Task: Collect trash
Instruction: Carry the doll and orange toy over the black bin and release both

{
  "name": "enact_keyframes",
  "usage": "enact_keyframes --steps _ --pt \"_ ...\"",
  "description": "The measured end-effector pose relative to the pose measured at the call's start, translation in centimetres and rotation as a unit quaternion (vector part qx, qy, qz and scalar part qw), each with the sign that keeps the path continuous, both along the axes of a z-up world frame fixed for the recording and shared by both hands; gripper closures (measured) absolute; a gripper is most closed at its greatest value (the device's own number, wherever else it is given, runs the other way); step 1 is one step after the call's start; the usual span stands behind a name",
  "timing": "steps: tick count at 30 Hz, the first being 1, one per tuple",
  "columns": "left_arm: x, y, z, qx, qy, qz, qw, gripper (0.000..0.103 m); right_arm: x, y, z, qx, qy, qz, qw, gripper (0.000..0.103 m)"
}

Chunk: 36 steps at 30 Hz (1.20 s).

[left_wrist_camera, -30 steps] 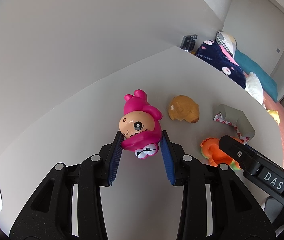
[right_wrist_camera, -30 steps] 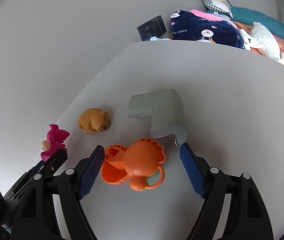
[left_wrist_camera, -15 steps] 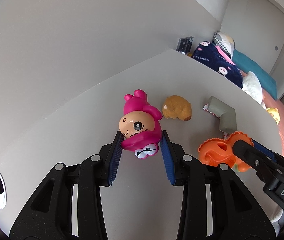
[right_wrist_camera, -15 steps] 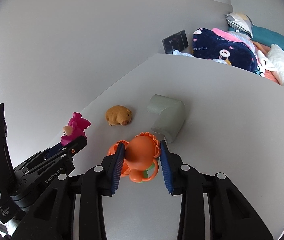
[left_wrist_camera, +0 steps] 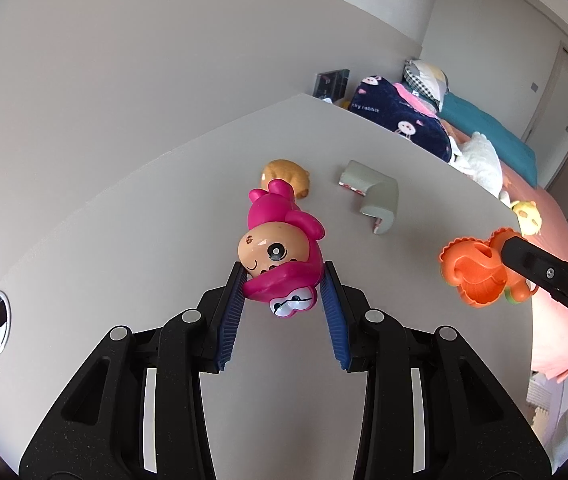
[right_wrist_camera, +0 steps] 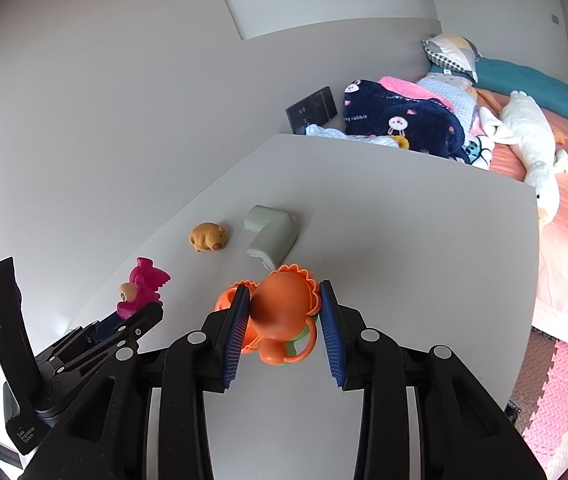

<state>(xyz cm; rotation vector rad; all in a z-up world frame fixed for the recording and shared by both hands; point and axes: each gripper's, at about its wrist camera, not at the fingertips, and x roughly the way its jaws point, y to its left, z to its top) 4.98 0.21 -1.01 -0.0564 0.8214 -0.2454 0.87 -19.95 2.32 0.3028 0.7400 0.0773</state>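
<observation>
Toys fill both of my tools at once, which is why neither sits on the table [left_wrist_camera: 131,240] just now. My left tool [left_wrist_camera: 281,296] is clamped on the pink doll [left_wrist_camera: 279,252], its blue pads [left_wrist_camera: 231,312] pressing the doll's lower body from both sides so the head sticks out ahead of the tips, tilted and nearly upside down. I hold it low on the body because that is the narrow part the pads can pinch; the round head would likely slip. It is glossy hard plastic, hot pink, with a tan face, one round black eye and a small white cartoon face near the base.

Ahead of that tool, beyond the doll, lie the brown animal figure [left_wrist_camera: 286,172] and, to its right, the grey corner guard [left_wrist_camera: 376,196], both flat on the table and apart from each other. I judge these are left for a later pass.

My right tool [right_wrist_camera: 284,316] has just been closing, and its pads now squeeze the orange toy [right_wrist_camera: 284,308] between them. That toy is bright orange with frilled edges, a loop handle hanging below and a touch of green underneath. It is raised off the table, with the guard just beyond its tips. No bin shows in either view.
</observation>
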Motion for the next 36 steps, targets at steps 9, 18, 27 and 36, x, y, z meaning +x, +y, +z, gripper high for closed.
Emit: enact_keyframes --steps 9,18,27,36 --pt "-4.5 -3.8 2.6 0.007 -0.023 -0.037 0.999 0.066 -4.2 -3.6 1.2 0.004 -0.006 -0.021 1.0 0.066" --pt "-7.7 -7.5 3.6 0.01 -0.036 -0.073 0.9966 0.066 -7.8 -6.5 1.5 0.006 -0.013 -0.038 0.999 0.066" --pt "-10.8 -10.9 3.7 0.013 -0.039 -0.107 0.9935 0.066 -11.7 -9.3 1.1 0.004 -0.014 -0.061 0.998 0.066" --pt "-13.4 -14.7 3.9 0.016 -0.042 -0.139 0.9893 0.066 -15.6 -12.7 0.6 -0.006 -0.013 -0.089 0.996 0.066"
